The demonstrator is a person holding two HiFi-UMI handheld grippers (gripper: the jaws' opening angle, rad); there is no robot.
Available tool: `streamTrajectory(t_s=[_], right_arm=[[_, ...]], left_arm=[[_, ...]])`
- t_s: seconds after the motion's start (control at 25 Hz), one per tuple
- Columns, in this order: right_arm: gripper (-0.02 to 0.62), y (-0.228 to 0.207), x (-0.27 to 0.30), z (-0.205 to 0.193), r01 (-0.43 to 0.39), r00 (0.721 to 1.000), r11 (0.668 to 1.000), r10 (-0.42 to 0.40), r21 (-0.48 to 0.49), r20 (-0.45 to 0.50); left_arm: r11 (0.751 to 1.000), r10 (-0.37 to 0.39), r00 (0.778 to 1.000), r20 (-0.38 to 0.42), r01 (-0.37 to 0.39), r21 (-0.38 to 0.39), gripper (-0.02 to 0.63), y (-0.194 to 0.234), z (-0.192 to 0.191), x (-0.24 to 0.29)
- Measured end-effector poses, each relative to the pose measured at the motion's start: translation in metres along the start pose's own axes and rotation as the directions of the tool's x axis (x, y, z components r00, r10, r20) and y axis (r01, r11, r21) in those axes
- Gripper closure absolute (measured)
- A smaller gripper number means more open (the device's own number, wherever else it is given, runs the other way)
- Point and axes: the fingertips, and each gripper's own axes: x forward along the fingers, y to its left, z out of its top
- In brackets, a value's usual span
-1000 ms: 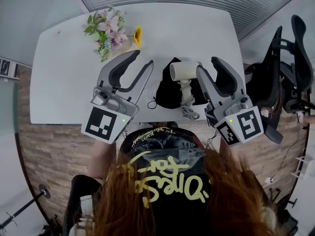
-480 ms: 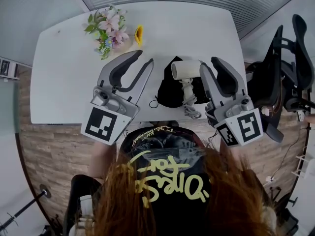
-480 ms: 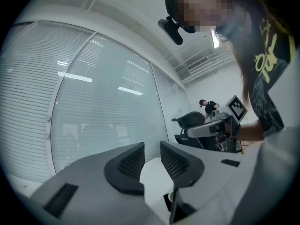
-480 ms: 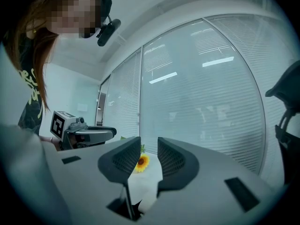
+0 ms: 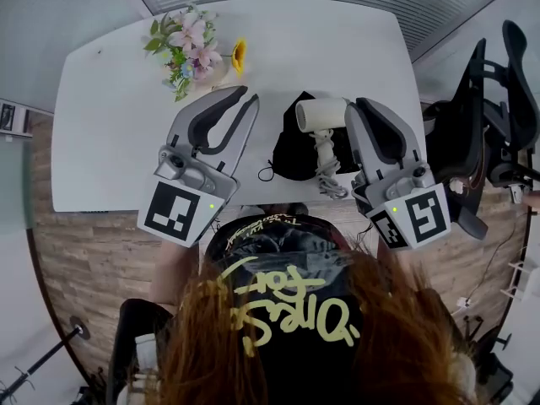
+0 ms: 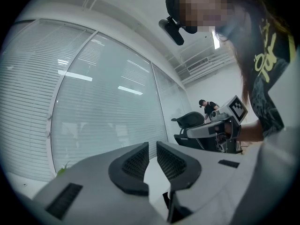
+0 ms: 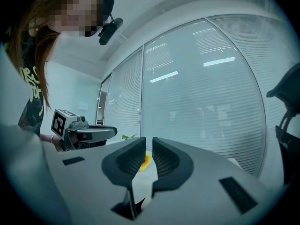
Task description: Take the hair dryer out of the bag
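Left gripper (image 5: 249, 96) and right gripper (image 5: 358, 104) have just been closing; we see both narrowed to a slit, empty. Only the head view shows the dryer (image 5: 321, 115) on the bag (image 5: 287, 150) between them; the 2 gripper views face blinds (image 6: 93, 102).

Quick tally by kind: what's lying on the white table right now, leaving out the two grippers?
hair dryer: 1
black bag: 1
flower arrangement: 1
Total: 3
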Motion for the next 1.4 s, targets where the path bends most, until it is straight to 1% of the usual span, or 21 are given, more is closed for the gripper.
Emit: streamTrajectory(t_s=[0.2,0.4,1.0,1.4], right_arm=[[0.56,0.004,0.001,-0.004,0.001,1.0,1.0,-0.001,0.004,-0.006],[0.568,0.007,0.004,-0.008,0.004,1.0,1.0,-0.004,0.007,-0.016],[0.592,0.021,0.007,-0.009,0.025,1.0,0.999,-0.025,0.024,0.0],[0.592,0.031,0.01,-0.009,0.053,0.998,0.998,-0.054,0.027,0.015]], left_arm=[[1.0,0.008,1.0,0.006,-0.008,-0.004,0.598,0.004,-0.002,-0.003],[1.0,0.011,1.0,0.005,-0.011,-0.021,0.612,0.008,-0.005,-0.006],[0.999,-0.002,1.0,0.0,0.002,-0.033,0.613,0.016,-0.01,-0.017],[0.999,-0.04,0.999,0.006,0.04,-0.023,0.612,0.02,-0.01,-0.026]])
